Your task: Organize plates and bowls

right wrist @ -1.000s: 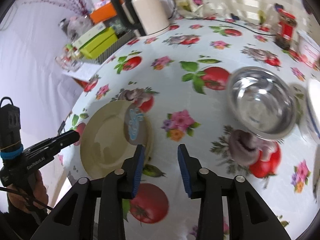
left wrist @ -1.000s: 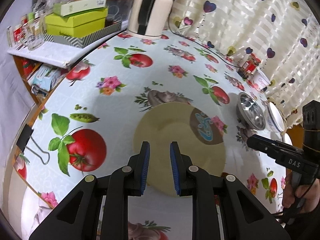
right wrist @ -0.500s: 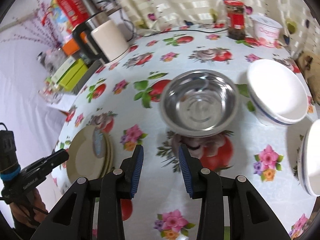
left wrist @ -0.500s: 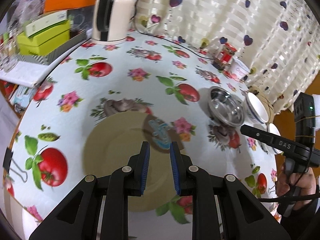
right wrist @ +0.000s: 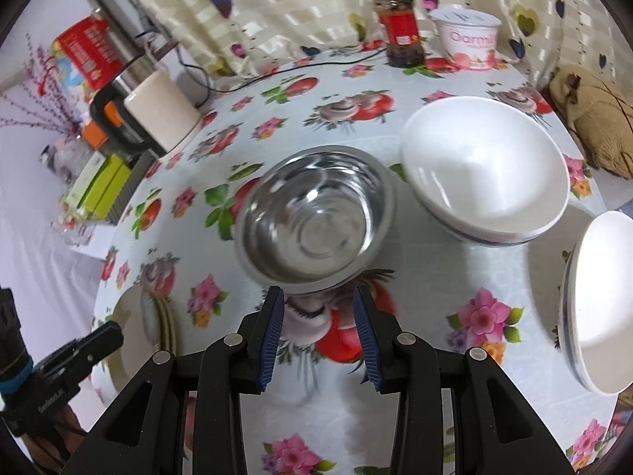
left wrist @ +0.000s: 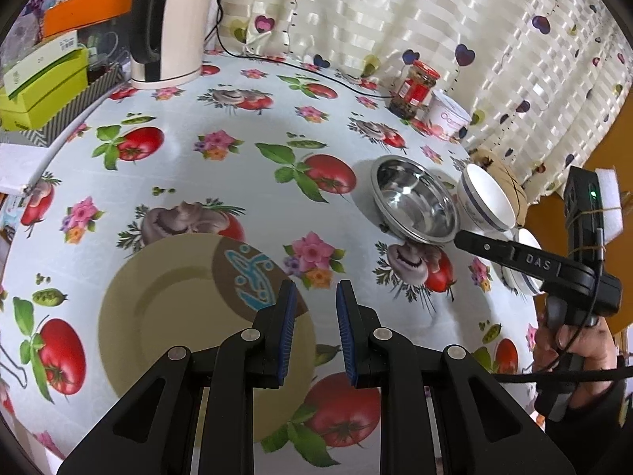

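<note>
Stainless steel bowl (right wrist: 316,217) sits upright on the table (right wrist: 455,277), just ahead of my right tongs (right wrist: 318,330). Right tongs: blue pads apart, nothing between them, tips above the tomato print short of the bowl's near rim. No contact with the bowl.

White bowl (right wrist: 484,182) with a blue band stands just beside the steel bowl, to its right in the right wrist view; the two look close but I cannot tell whether the rims touch. A second white dish (right wrist: 601,312) lies at the right edge, apart from both.

Left tongs (left wrist: 312,334): pads apart by a narrow gap, empty, hovering over the right rim of the beige plate (left wrist: 178,308). Plate lies flat on the table, brown patch with a blue motif at its upper right. In the right wrist view the plate looks like the top of a small stack; count not readable.

Steel bowl (left wrist: 413,200) and white bowl (left wrist: 488,198) are well apart from the plate, off to its upper right in the left wrist view. Kettle (left wrist: 170,27), red-lidded jar (left wrist: 413,89) and a yoghurt tub (left wrist: 449,116) stand at the far side.
</note>
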